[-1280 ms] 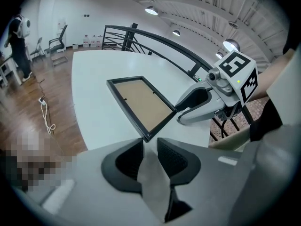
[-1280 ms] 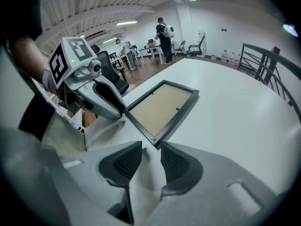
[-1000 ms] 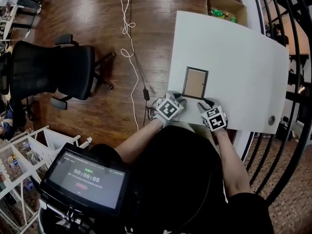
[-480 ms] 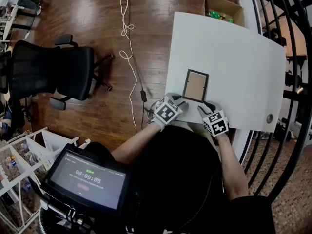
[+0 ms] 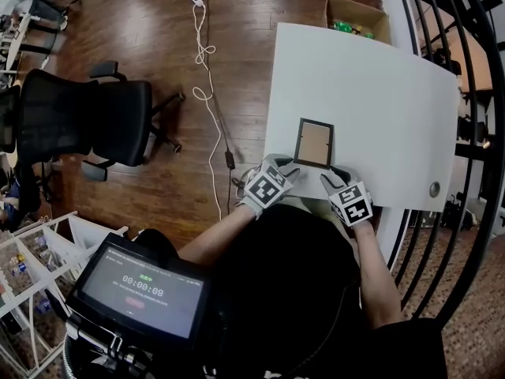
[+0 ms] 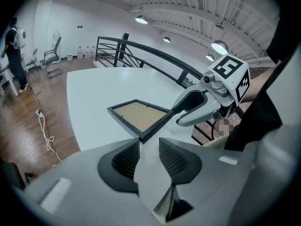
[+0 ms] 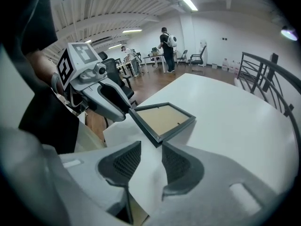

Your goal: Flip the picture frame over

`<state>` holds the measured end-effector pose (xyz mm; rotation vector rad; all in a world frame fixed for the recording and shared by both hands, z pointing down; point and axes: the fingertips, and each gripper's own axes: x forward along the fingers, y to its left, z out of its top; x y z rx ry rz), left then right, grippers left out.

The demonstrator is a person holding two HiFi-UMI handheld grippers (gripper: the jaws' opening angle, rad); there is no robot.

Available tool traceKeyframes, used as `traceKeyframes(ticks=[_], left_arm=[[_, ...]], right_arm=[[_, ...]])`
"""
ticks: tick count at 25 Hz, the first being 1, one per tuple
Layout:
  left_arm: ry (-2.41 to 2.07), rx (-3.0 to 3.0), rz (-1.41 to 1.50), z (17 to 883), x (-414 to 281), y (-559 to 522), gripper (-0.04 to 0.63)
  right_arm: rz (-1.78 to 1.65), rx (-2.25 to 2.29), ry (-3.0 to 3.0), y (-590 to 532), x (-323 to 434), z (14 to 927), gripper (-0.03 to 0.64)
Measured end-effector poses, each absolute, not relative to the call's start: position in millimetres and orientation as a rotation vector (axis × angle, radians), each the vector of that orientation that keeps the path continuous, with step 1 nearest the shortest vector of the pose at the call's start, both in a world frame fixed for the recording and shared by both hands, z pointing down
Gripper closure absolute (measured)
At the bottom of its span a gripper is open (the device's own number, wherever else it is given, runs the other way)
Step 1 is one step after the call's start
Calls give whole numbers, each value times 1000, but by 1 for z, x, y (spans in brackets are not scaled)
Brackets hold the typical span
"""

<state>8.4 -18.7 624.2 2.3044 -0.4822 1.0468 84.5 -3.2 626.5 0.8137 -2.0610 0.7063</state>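
Release, I judge: the picture frame (image 5: 315,143) lies flat, backing up, near the surface's (image 5: 379,101) near edge. Both tongs stand at its near corners with nothing between them. The left tongs (image 6: 149,157) have just been opening; the right tongs (image 7: 151,161) gape too. Next I'd draw both clear without nudging it. Office chair (image 5: 87,117), floor cable (image 5: 207,93) and cardboard box (image 5: 357,16) sit well apart; nothing obstructs.

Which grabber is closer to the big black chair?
Left. The left gripper, its empty jaws just opened further, is at the white table's edge facing the black office chair; the right gripper is farther off, at the black picture frame's other near corner.
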Motion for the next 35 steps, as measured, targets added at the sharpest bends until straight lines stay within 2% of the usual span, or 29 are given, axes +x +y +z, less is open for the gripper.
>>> traceKeyframes(ticks=[35], left_arm=[[-461, 2316, 939, 563, 14, -12, 460]], right_arm=[[640, 850, -2104, -7, 89, 569, 495]])
